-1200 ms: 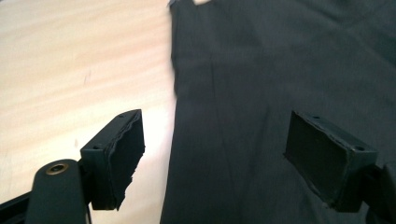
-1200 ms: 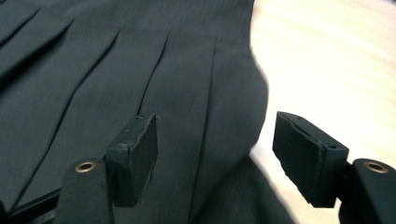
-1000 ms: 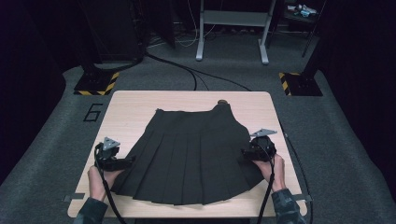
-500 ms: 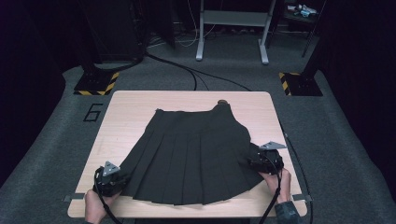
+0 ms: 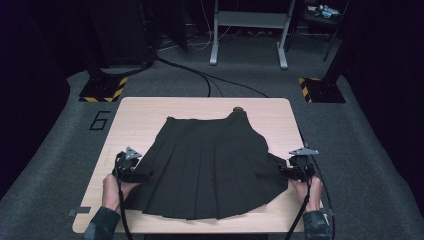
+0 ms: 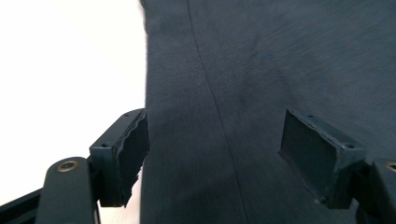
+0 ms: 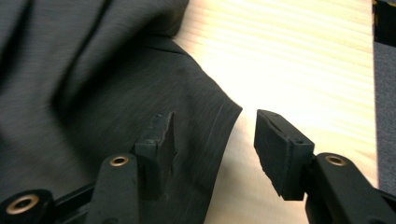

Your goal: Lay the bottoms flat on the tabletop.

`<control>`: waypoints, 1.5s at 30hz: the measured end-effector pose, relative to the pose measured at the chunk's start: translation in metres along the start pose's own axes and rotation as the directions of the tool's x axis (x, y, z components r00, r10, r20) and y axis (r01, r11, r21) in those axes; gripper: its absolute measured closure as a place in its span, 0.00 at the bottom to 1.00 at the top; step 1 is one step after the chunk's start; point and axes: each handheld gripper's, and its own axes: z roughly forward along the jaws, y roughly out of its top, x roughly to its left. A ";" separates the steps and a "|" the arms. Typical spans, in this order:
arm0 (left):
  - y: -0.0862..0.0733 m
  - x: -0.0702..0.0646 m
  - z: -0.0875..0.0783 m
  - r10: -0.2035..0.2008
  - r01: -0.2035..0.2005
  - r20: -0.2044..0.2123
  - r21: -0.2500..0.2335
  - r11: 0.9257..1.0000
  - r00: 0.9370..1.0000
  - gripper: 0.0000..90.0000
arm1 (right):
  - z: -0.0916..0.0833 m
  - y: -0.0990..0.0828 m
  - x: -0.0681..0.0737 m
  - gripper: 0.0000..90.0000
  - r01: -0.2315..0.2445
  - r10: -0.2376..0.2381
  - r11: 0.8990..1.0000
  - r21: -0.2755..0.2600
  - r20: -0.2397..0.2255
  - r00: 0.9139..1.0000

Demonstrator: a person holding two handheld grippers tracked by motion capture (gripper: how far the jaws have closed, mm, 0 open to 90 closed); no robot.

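A black pleated skirt (image 5: 210,165) lies flat on the light wooden table (image 5: 145,115), waistband toward the far side, hem toward the person. My left gripper (image 5: 142,172) rests at the skirt's left edge near the hem, open; in the left gripper view its jaws straddle the skirt's fabric (image 6: 224,93) and its left edge. At the skirt's right edge my right gripper (image 5: 282,170) is open; in the right gripper view the skirt's corner (image 7: 219,116) lies between the spread jaws over bare wood.
A small dark object (image 5: 238,109) sits at the waistband near the table's far edge. The floor around the table is grey carpet, with cables (image 5: 200,75), a metal stand (image 5: 247,30) and hazard-striped bases (image 5: 102,92) beyond it.
Both grippers drew back toward the table's near edge, then came forward again to the skirt's left and right edges. The skirt lies much as before.
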 end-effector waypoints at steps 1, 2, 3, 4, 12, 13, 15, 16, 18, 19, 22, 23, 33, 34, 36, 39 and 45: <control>0.002 0.000 0.015 0.005 -0.005 -0.002 0.040 0.999 1.000 0.25 | 0.005 0.001 0.000 0.56 -0.002 0.002 1.000 0.013 0.003 1.000; 0.001 -0.001 0.022 -0.006 0.005 0.008 0.058 0.998 1.000 0.25 | 0.009 0.002 -0.001 0.61 -0.009 0.008 1.000 0.025 0.010 1.000; 0.000 -0.001 0.026 -0.014 0.013 0.018 0.064 0.998 1.000 0.25 | 0.013 0.003 -0.002 0.65 -0.019 0.018 0.999 0.035 0.010 1.000; -0.002 -0.002 0.028 -0.025 0.023 0.025 0.060 0.998 0.999 0.26 | 0.017 0.003 -0.003 0.72 -0.019 0.018 0.999 0.042 0.010 1.000; -0.011 -0.007 0.025 -0.066 0.067 -0.015 0.023 0.998 0.998 0.28 | 0.011 -0.004 -0.004 0.98 -0.028 0.025 0.998 0.053 0.066 0.998; -0.011 -0.008 0.025 -0.073 0.073 -0.022 0.020 0.997 0.997 0.29 | 0.007 -0.007 -0.005 0.98 -0.038 0.033 0.997 0.060 0.084 0.996; -0.014 -0.008 0.024 -0.082 0.083 -0.023 0.006 0.997 0.996 0.29 | -0.003 -0.015 -0.009 0.98 -0.058 0.050 0.996 0.066 0.119 0.992; -0.015 -0.008 0.024 -0.088 0.088 -0.023 -0.001 0.996 0.996 0.29 | -0.008 -0.020 -0.012 0.98 -0.077 0.067 0.995 0.069 0.129 0.989; -0.015 -0.009 0.025 -0.091 0.091 -0.028 -0.012 0.996 0.995 0.29 | -0.018 -0.031 -0.019 0.98 -0.114 0.102 0.990 0.078 0.143 0.985; -0.015 -0.009 0.025 -0.091 0.091 -0.028 -0.012 0.996 0.995 0.29 | -0.018 -0.031 -0.019 0.98 -0.114 0.102 0.990 0.078 0.143 0.985; -0.016 -0.009 0.024 -0.094 0.094 -0.029 -0.012 0.995 0.995 0.29 | -0.033 -0.049 -0.028 0.98 -0.176 0.160 0.980 0.097 0.153 0.975; -0.016 -0.009 0.024 -0.095 0.094 -0.029 -0.015 0.995 0.995 0.29 | -0.036 -0.052 -0.028 0.97 -0.178 0.161 0.979 0.103 0.157 0.974; -0.014 -0.009 0.024 -0.073 0.073 -0.027 -0.015 0.997 0.997 0.26 | -0.056 -0.031 -0.010 0.48 -0.086 0.086 0.996 -0.006 0.105 0.991; -0.014 -0.009 0.024 -0.073 0.073 -0.027 -0.015 0.997 0.997 0.25 | -0.056 -0.025 -0.005 0.46 -0.068 0.069 0.998 -0.017 0.088 0.994; -0.014 -0.010 0.024 -0.078 0.078 -0.002 -0.017 0.997 0.997 0.23 | -0.052 -0.012 0.009 0.42 -0.022 0.023 0.999 -0.034 0.029 0.999; -0.015 -0.010 0.025 -0.076 0.076 0.010 -0.012 0.997 0.997 0.23 | -0.033 0.005 0.032 0.40 0.031 -0.032 0.999 -0.008 -0.055 0.998; -0.021 -0.012 0.024 -0.104 0.104 0.003 -0.043 0.994 0.995 0.24 | 0.017 0.011 0.054 0.74 0.071 -0.057 0.990 0.118 -0.116 0.992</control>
